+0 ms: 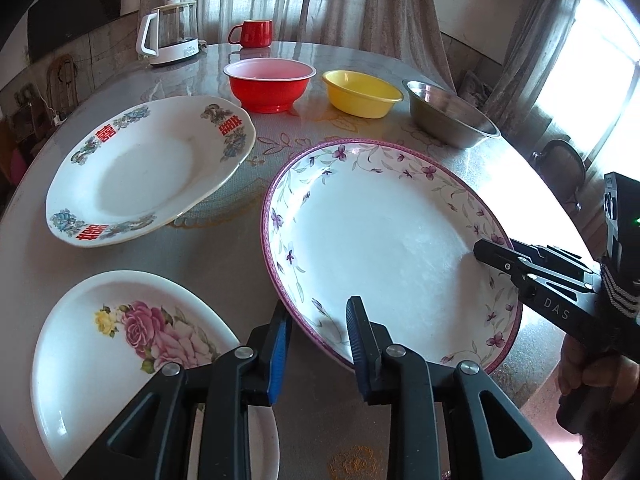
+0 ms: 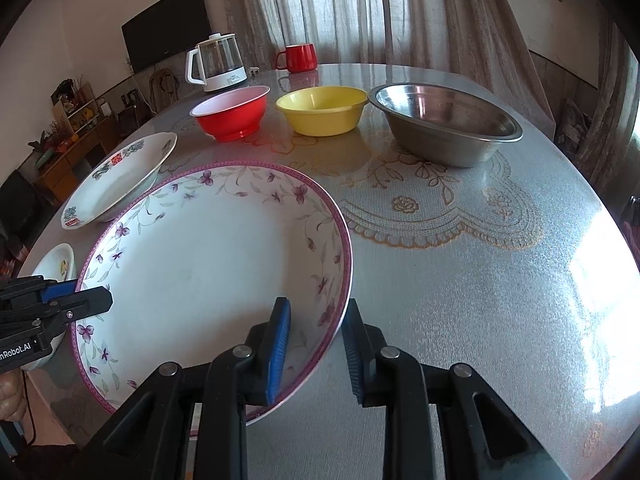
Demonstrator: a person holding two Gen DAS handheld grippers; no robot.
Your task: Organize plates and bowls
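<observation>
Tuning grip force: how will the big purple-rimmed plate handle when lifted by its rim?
The purple-rimmed plate looks like glazed ceramic: likely rigid, breakable and heavy for a rim grip. Its glossy surface may slip between the fingers. With the left gripper and right gripper open astride opposite rims, a two-sided lift should limit tilting.

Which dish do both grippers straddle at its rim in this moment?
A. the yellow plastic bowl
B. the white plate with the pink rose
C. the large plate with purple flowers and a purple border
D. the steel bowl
C: the left gripper and the right gripper each have one finger inside and one outside the rim of the large plate with purple flowers and a purple border.
</observation>
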